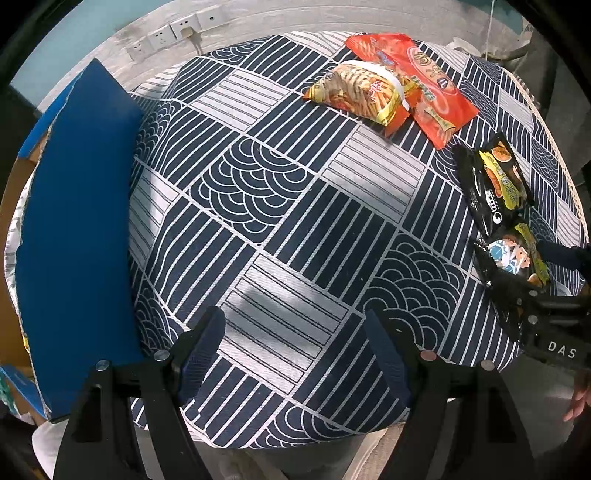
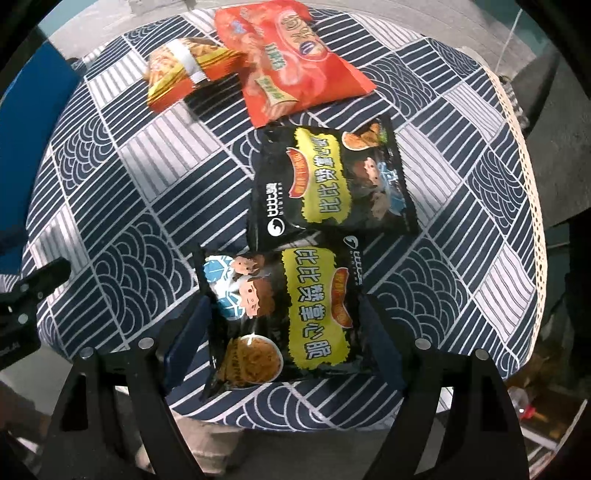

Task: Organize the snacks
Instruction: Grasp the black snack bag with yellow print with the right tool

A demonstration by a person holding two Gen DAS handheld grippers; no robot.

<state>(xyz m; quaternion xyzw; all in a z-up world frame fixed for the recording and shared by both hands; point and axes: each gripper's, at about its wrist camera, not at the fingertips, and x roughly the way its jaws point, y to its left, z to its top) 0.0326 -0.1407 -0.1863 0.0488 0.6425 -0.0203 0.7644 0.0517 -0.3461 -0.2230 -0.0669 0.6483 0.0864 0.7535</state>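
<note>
Four snack bags lie on a round table under a navy and white patterned cloth (image 1: 280, 206). My right gripper (image 2: 284, 304) points down, open, and straddles the near black bag (image 2: 314, 295); one finger stands at each side edge of the bag, which lies flat. A second black bag (image 2: 332, 184) lies just beyond it. Farther back lie an orange-red bag (image 2: 291, 62) and a small yellow-orange bag (image 2: 188, 70). My left gripper (image 1: 291, 317) hangs open over bare cloth near the front edge, holding nothing. In its view the black bags (image 1: 491, 184) lie to the right.
A blue box flap (image 1: 77, 240) rises along the table's left side, with a cardboard box behind it. Wall sockets (image 1: 173, 33) sit behind the table. The table's front edge (image 2: 295, 417) drops off just below both grippers. A hand (image 1: 580, 398) shows at the right.
</note>
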